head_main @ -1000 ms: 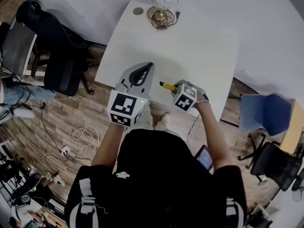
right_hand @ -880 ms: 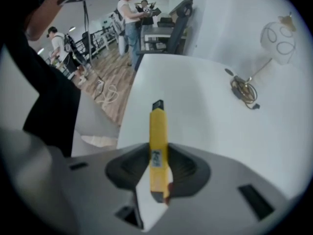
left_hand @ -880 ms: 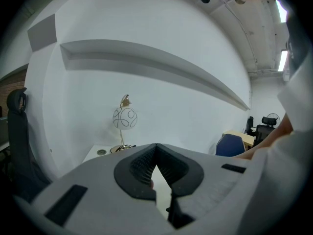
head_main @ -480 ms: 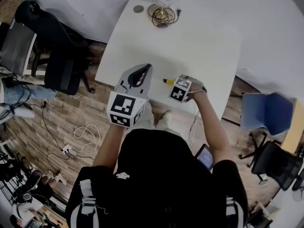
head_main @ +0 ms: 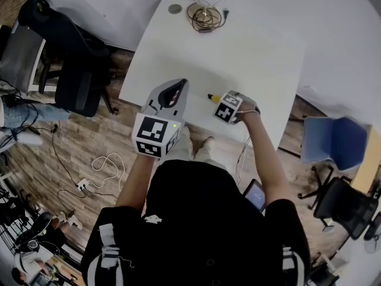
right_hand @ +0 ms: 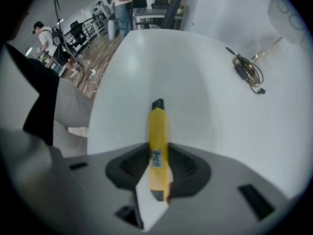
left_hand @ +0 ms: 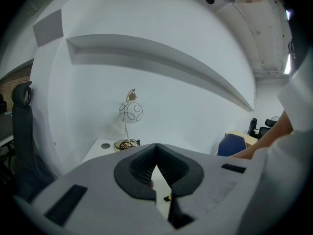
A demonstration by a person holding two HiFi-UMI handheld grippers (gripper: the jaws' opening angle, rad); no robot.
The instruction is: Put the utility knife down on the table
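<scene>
Utility knife (right_hand: 158, 141), yellow with a black tip, is sitting clamped between the pads of my right hand-held gripper (right_hand: 157, 173), and its body is sticking out along the jaws toward the white worktop (right_hand: 205, 111). From the head view I am seeing that hand-held gripper pointing down over the near part of the worktop, well apart from the lamp (head_main: 205, 8) standing at the far edge. The knife's yellow end is poking out on the side facing my other hand. I am not managing to tell whether the black tip is touching the surface.

My left hand-held gripper (head_main: 177, 88) is hovering just beside the right one, equally far from the lamp. Its jaw tips are meeting and are holding nothing. A coiled cable (right_hand: 249, 71) is lying at the lamp's base, and a small round disc (head_main: 174, 8) is sitting just left of the lamp. A black chair (head_main: 74, 64) is standing on the wooden floor (head_main: 89, 142), left of the lamp and nearer to me.
</scene>
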